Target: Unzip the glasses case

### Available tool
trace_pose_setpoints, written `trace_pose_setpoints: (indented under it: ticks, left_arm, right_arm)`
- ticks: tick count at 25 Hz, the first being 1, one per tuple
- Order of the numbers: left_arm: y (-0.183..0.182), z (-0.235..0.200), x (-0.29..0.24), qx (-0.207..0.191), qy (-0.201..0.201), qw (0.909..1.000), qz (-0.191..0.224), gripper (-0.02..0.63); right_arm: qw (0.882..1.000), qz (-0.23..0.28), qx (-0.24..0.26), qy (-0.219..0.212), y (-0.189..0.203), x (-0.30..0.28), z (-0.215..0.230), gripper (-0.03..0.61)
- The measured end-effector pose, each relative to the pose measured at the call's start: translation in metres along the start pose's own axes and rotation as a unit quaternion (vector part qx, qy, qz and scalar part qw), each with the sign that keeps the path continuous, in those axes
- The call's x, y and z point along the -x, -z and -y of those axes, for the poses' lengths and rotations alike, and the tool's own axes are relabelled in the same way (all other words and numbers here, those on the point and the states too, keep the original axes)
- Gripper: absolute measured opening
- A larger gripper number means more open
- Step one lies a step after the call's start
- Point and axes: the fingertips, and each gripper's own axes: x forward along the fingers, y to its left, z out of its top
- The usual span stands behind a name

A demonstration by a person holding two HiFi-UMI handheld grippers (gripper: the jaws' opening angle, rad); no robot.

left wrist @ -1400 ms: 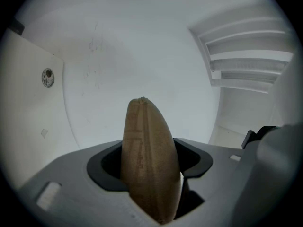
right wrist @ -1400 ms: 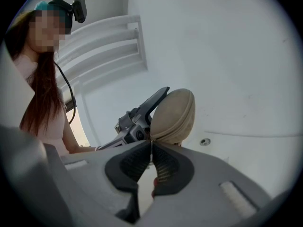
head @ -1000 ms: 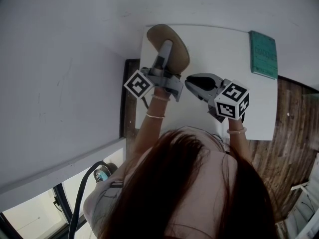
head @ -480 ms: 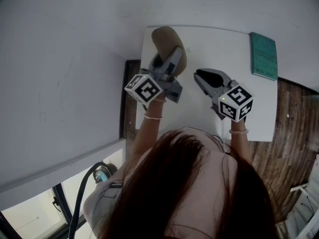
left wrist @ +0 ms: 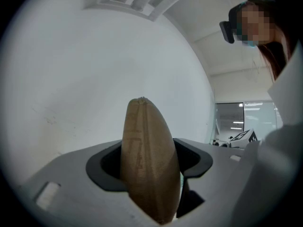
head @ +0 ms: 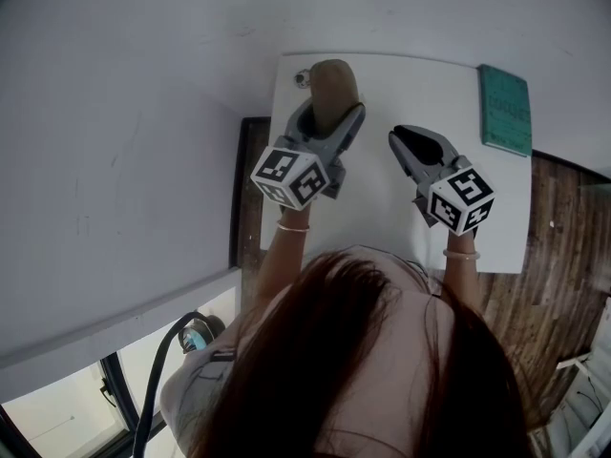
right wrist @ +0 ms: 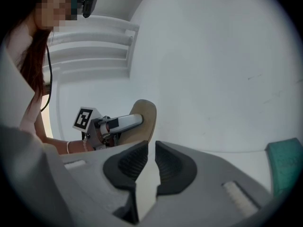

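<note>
Two tongs are at work above a white tabletop (head: 382,222) that stands against a pale wall, with me leaning over it. On the left, my left tongs (head: 329,113) are clamped on the tan glasses case (head: 334,84), gripping it across its middle. The case stands on end over the far left corner of the tabletop; I cannot tell whether it touches the surface. In the left gripper view the case (left wrist: 147,145) fills the gap of the left tongs (left wrist: 149,162), its narrow edge and seam turned toward the camera and its tip rising clear above the dark pads.

To the right, well apart from the case, my right tongs (head: 412,139) hover over the middle of the tabletop. In the right gripper view the right tongs (right wrist: 151,148) are drawn almost together. Only a thin slit is left between the ribbed pads, with nothing in it. Beyond them that view shows the case (right wrist: 146,115) held in the left tongs (right wrist: 128,122).

Farthest right, a green book (head: 504,106) lies flat at the tabletop's far right corner.
</note>
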Motion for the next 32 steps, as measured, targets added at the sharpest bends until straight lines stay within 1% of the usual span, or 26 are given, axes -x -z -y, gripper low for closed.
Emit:
trace_pose_setpoints:
  ticks: [6,11,14,19,25,32]
  left_arm:
    - [0.008,0.005,0.0,-0.063,-0.01,0.9976,-0.026,0.299]
    - [0.014,0.012,-0.002,-0.121,-0.013,0.9916,-0.043,0.299]
    - [0.017,0.014,-0.001,-0.142,-0.015,0.9885,-0.049,0.299]
    - [0.021,0.014,0.002,-0.15,-0.02,0.9871,-0.052,0.299]
    - [0.023,0.014,0.007,-0.136,-0.022,0.9891,-0.051,0.299]
    - [0.025,0.021,0.011,-0.134,-0.019,0.9896,-0.051,0.299]
  right_arm:
    - [1.0,0.013,0.004,0.027,-0.006,0.01,0.011,0.031]
    - [0.999,0.019,0.003,0.041,-0.009,0.015,0.017,0.029]
    - [0.999,0.019,0.006,0.048,-0.009,0.016,0.018,0.029]
    - [0.998,0.014,0.012,0.062,-0.009,0.019,0.021,0.025]
    - [0.997,0.0,0.021,0.069,-0.007,0.025,0.021,0.023]
    - [0.997,-0.002,0.021,0.076,-0.006,0.033,0.022,0.015]
